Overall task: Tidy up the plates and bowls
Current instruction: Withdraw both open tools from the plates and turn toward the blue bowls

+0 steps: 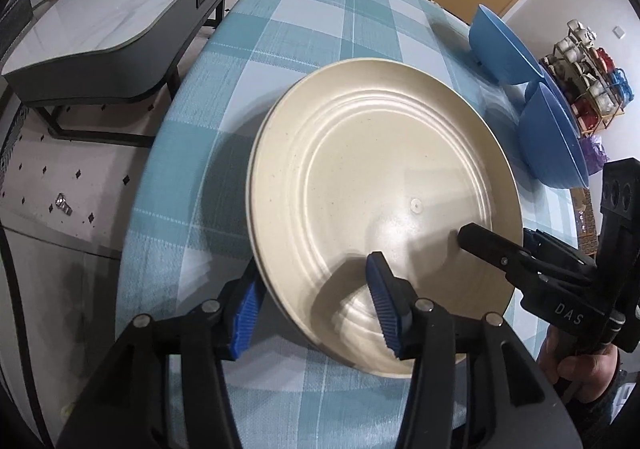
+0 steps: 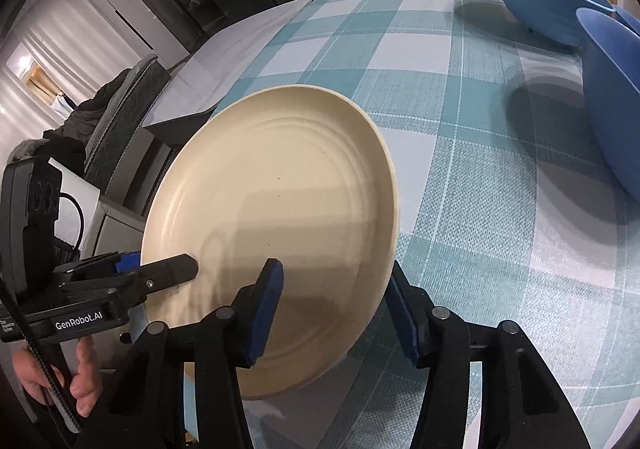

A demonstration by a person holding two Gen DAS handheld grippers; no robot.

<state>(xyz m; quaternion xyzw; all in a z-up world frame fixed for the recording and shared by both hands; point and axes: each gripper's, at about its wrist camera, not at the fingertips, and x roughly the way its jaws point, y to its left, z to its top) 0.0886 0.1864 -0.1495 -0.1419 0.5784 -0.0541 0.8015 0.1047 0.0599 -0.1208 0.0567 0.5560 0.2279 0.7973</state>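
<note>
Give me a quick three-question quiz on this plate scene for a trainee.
1. True or false: the right gripper is shut tight.
2. What covers the table under the cream plate? A: checked teal tablecloth. B: bare wood. C: newspaper.
3. What lies between the open jaws of the left gripper?
Key: 1 false, its jaws stand open; 2 A; 3 the plate's rim.
</note>
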